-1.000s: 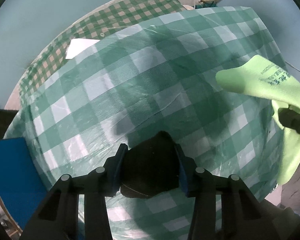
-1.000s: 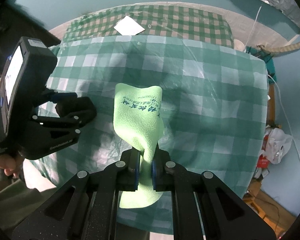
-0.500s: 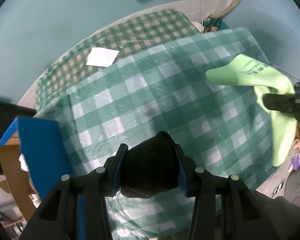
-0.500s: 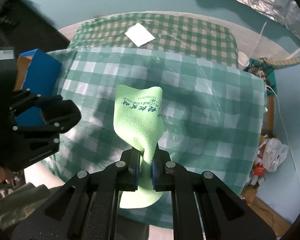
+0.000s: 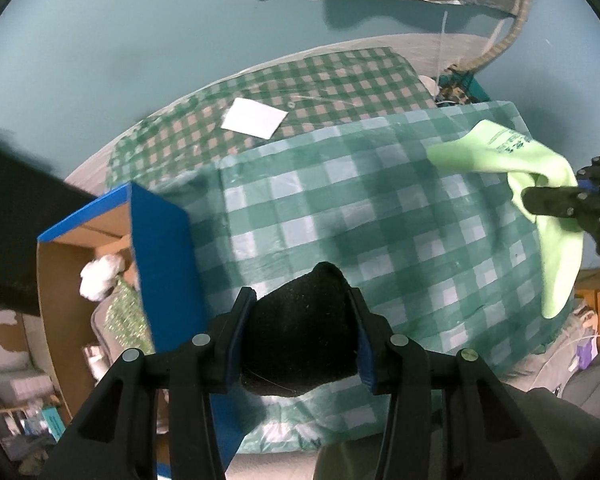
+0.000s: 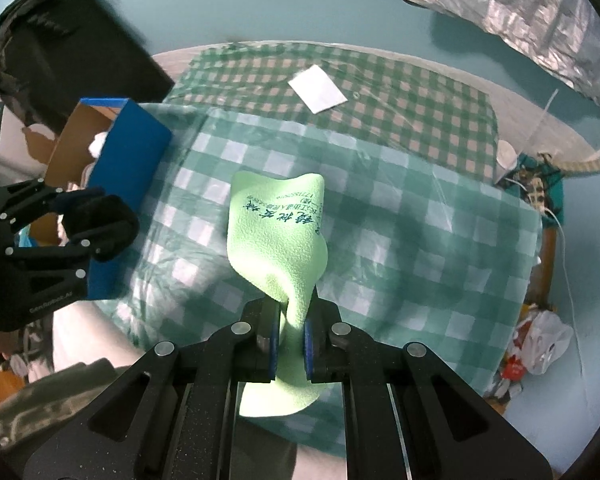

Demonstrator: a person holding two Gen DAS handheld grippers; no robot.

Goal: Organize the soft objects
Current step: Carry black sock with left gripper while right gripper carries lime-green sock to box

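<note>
While both grippers hang above checked tablecloth (image 5: 380,200), step reads as carry toward storage. Blue box (image 5: 160,248), left of frame, open, already holds white fluffy item (image 5: 100,276). Left gripper (image 5: 300,344) clamped on black soft bundle (image 5: 300,336), bottom centre. Right gripper (image 6: 290,340) pinching lime-green cloth (image 6: 276,236), printed end hanging free, centre frame. Next likely: bring bundle over box mouth, clear near wall, then release; cloth follows.
</note>
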